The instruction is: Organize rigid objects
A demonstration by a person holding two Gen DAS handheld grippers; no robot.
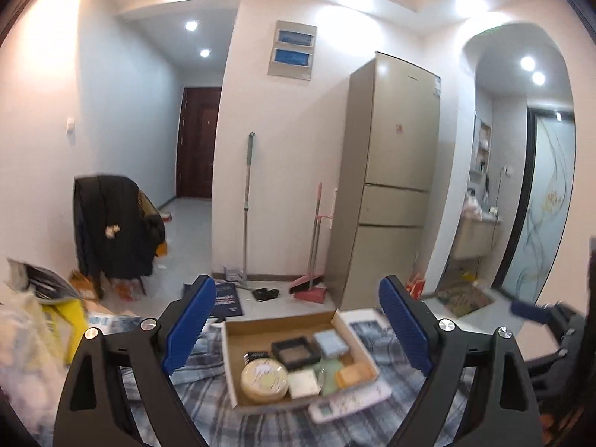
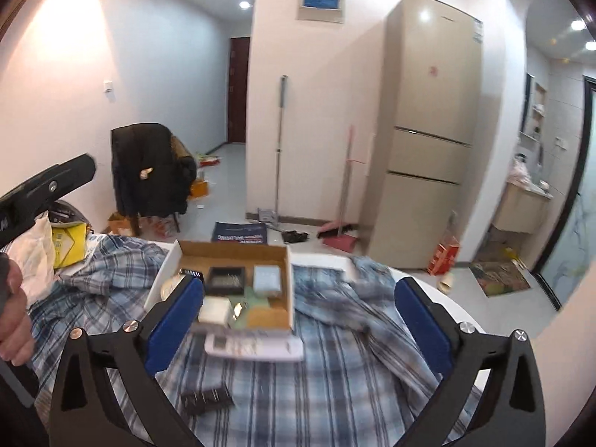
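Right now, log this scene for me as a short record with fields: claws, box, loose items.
left claw: open, empty, above the box
right claw: open, empty
cardboard box: on plaid cloth, holds several small items
round tin: in the box's near corner
remote control: outside, against box's near edge
black comb: loose on cloth

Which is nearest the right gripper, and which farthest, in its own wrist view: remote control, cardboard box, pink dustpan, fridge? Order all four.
From the right gripper:
1. Remote control, between the fingers.
2. Cardboard box, just behind.
3. Pink dustpan, on the floor.
4. Fridge, against the wall.
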